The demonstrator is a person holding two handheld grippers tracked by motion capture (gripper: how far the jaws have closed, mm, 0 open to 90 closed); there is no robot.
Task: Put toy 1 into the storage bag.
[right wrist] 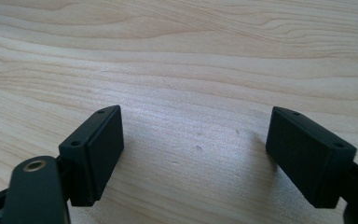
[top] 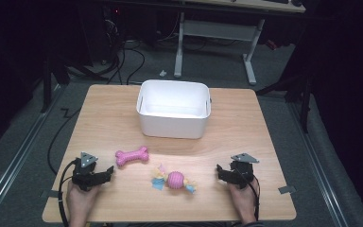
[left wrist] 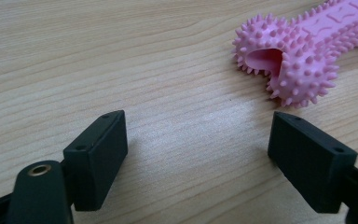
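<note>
1. Gaping wide, the jaws of the left gripper [left wrist: 198, 140] hold nothing; bare wooden table [left wrist: 121, 56] lies between them in the left gripper view.
2. Just past the right-hand jaw in that view sits the knobbed end of a pink spiky bone toy [left wrist: 298, 51], apart from the jaw and not touched by it.
3. The bone's long axis runs away from the jaws, up and to the right in the left gripper view. In the high view the bone [top: 132, 155] lies nearly across the table, its far end tilted slightly toward the white bin [top: 174, 124].
4. The right gripper [right wrist: 193, 140] also stands with its jaws well apart and empty, over plain wood.
5. From above, the left gripper [top: 105, 173] rests near the table's front left edge, the right gripper [top: 221, 172] near its front right edge.
6. Between the two lies a pink ball toy with coloured rope tails [top: 174, 180], its tails spread left and right; it is nearer the right gripper, though a clear gap remains.
7. The bone is nearer the left gripper, so that hand seems the likelier one to take it; closing across the narrow shank would probably call for a forward reach and a turn of the jaws.
8. The bin stands empty at the middle of the table, well beyond both toys.
</note>
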